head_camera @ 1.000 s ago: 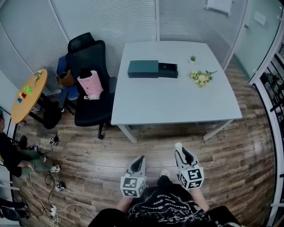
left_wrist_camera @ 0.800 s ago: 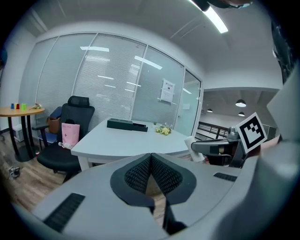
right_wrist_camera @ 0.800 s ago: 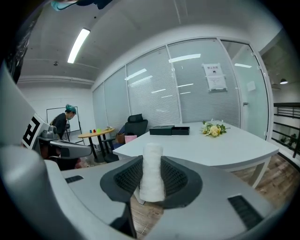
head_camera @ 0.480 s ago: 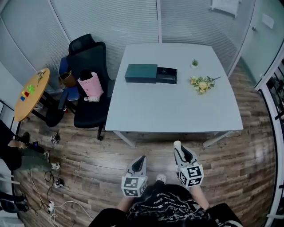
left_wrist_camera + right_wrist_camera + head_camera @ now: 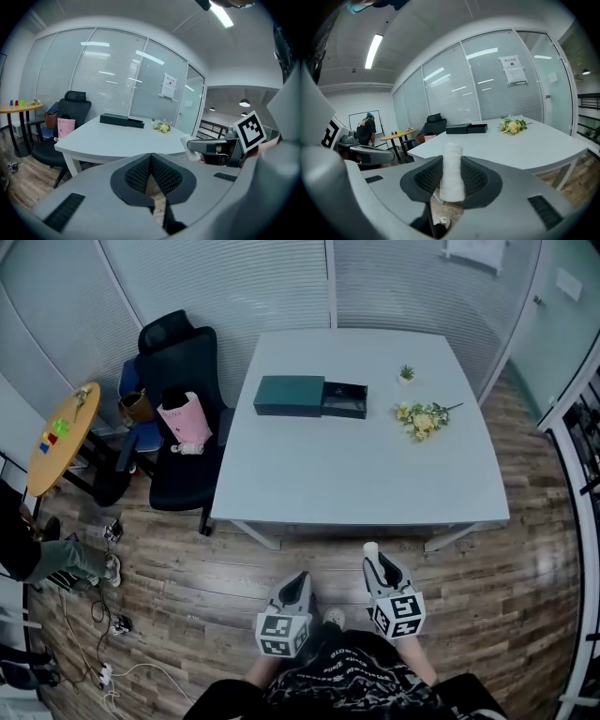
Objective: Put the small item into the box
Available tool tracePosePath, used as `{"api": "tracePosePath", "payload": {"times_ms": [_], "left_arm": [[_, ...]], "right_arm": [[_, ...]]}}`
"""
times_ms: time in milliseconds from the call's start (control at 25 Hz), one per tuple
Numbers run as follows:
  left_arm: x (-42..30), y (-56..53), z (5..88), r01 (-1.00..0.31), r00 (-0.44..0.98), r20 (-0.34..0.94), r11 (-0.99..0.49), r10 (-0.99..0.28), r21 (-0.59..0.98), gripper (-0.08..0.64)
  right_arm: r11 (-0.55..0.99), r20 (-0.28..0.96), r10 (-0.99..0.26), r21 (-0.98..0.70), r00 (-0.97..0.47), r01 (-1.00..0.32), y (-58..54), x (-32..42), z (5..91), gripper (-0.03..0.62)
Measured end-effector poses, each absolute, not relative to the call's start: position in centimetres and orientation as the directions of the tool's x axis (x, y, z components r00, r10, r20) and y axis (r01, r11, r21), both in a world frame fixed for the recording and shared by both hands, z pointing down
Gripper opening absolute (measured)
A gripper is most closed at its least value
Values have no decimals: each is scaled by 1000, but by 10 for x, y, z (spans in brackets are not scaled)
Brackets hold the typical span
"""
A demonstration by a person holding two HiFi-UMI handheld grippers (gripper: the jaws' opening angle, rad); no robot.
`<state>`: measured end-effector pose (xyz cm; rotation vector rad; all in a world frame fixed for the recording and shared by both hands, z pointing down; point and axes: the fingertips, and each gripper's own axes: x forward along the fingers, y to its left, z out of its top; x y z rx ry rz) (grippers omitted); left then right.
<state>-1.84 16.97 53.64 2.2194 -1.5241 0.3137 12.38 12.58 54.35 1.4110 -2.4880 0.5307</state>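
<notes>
Three things lie on the far half of the white table (image 5: pixel 356 474): a dark green box (image 5: pixel 289 395) with its black tray pulled out to the right, a yellow bouquet (image 5: pixel 422 418) well right of it, and a small potted plant (image 5: pixel 406 373) behind that. A black office chair (image 5: pixel 178 362) carrying a pink bag (image 5: pixel 185 421) stands against the table's left side. Bare wooden floor (image 5: pixel 187 587) lies between the table and both grippers, which are held low near the person's body, pointing towards the table. The left gripper (image 5: pixel 296 579) has its jaws pressed together on nothing. The right gripper (image 5: pixel 379 562) clamps an upright white roll (image 5: pixel 452 171), the small item, between its pads.
</notes>
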Motion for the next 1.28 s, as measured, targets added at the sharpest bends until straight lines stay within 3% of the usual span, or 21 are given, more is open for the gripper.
{"api": "tracePosePath", "payload": {"times_ms": [560,1280], "left_arm": [[-13,77,553,-881,472,433,-397,-768,256,20],[-55,-107,543,-809,587,401,-529,-703,256,20]], "right_arm": [[424,389,-802,-162,-453,-891,62,118,548,129],[228,423,-871,-103,-250,-968,-76,104,542,129]]}}
